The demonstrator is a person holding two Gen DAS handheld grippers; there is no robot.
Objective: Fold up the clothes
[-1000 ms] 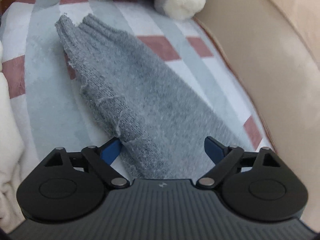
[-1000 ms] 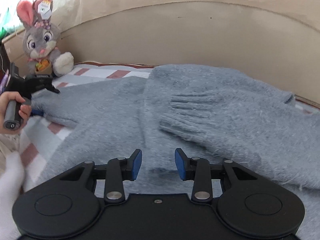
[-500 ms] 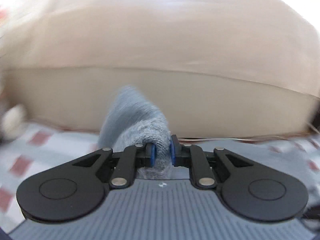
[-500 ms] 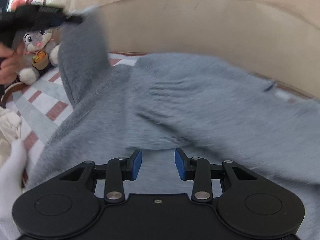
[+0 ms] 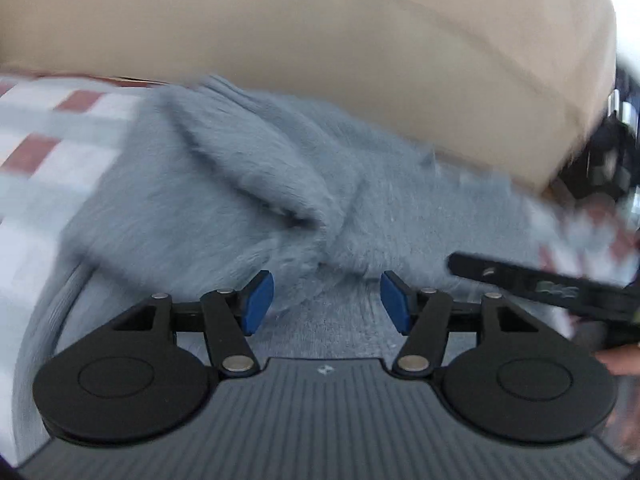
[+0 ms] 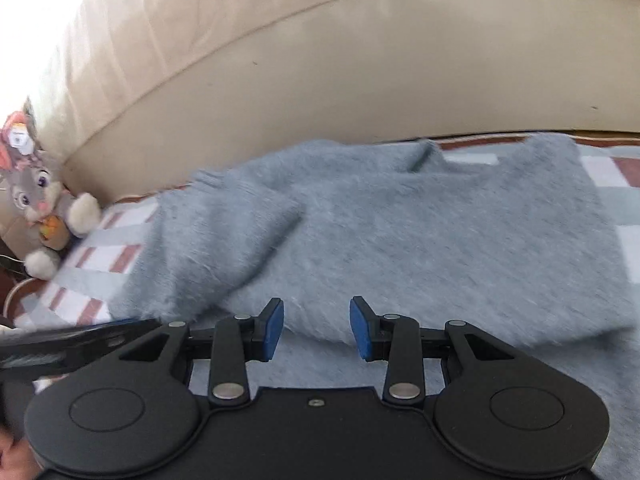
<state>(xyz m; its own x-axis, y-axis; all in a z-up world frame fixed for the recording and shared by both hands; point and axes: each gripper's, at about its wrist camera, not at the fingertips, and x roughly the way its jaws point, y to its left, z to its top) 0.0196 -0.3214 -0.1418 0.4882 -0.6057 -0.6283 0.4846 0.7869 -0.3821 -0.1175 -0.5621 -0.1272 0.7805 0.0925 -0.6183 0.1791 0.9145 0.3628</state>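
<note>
A fluffy grey sweater [image 6: 440, 232] lies flat on a checked blanket [image 6: 100, 248]. One sleeve [image 6: 224, 232] is folded inward across its body, and the left wrist view shows it as a blurred flap, the sleeve [image 5: 248, 168]. My left gripper [image 5: 326, 300] hovers over the sweater [image 5: 380, 208] with its jaws opening and nothing between the blue pads. My right gripper [image 6: 316, 328] hangs over the sweater's near edge, jaws apart and empty. Each view shows a black piece of the other tool at its edge.
A beige sofa back [image 6: 320, 60] rises directly behind the sweater. A grey plush rabbit [image 6: 40, 208] sits at the far left of the blanket. Part of a hand [image 5: 620, 360] holding the right tool shows at the right edge.
My left gripper closed on the sleeve, carried it across over the sweater's body and has let it go there. The right gripper shifted sideways, its jaws unchanged.
</note>
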